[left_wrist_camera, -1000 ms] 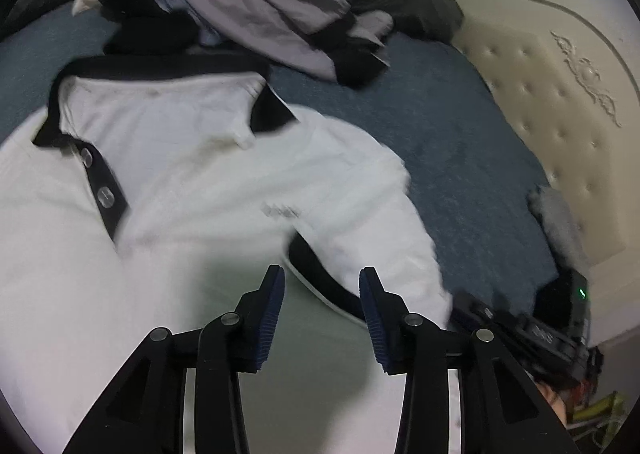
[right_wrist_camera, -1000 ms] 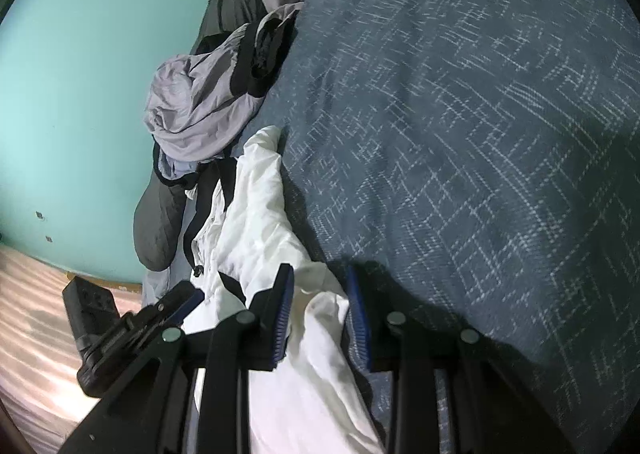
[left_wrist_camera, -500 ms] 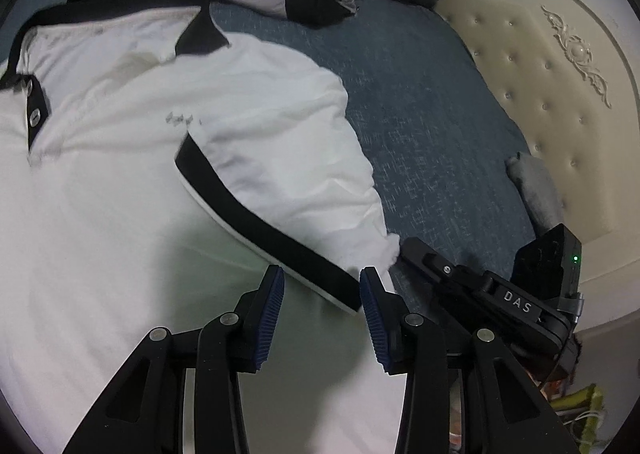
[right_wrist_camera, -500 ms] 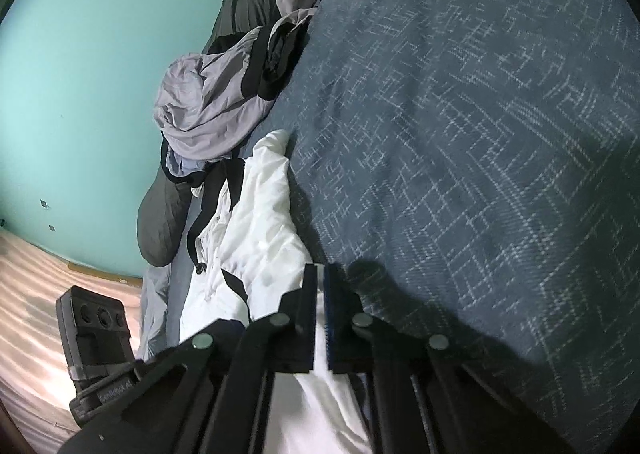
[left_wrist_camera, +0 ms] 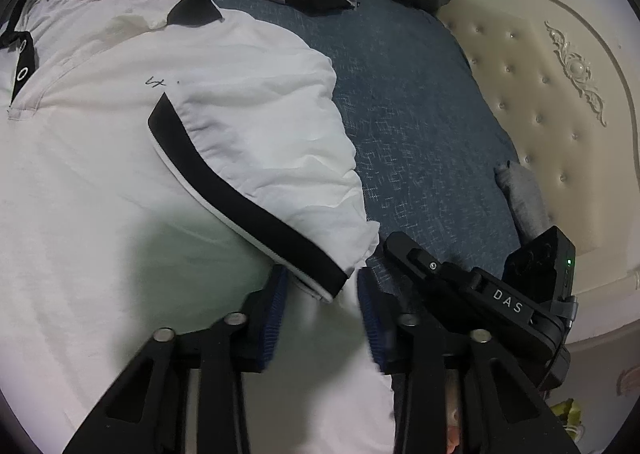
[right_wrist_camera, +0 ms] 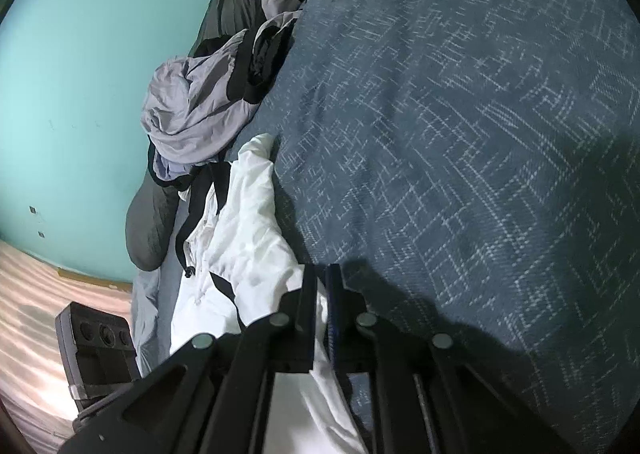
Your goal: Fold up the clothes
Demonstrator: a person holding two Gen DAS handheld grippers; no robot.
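Lying face-up on the bed (left_wrist_camera: 420, 125), the white polo shirt (left_wrist_camera: 120, 181) has one sleeve (left_wrist_camera: 272, 157) folded inward. The right gripper (right_wrist_camera: 322, 294) pinches its edge; the left gripper (left_wrist_camera: 320, 314) gapes open. Remaining folds look undone.

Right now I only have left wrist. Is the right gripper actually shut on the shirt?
Observer: Yes. In the right wrist view the right gripper has its jaws shut, with white polo shirt fabric pinched between them.
Operator: Which part of it?
Observer: A side edge lying next to the bare blue bedspread. I cannot tell which hem it is.
Operator: Anything past the collar on that side?
Observer: A dark grey pillow lies along the teal wall, just below the grey garment pile.
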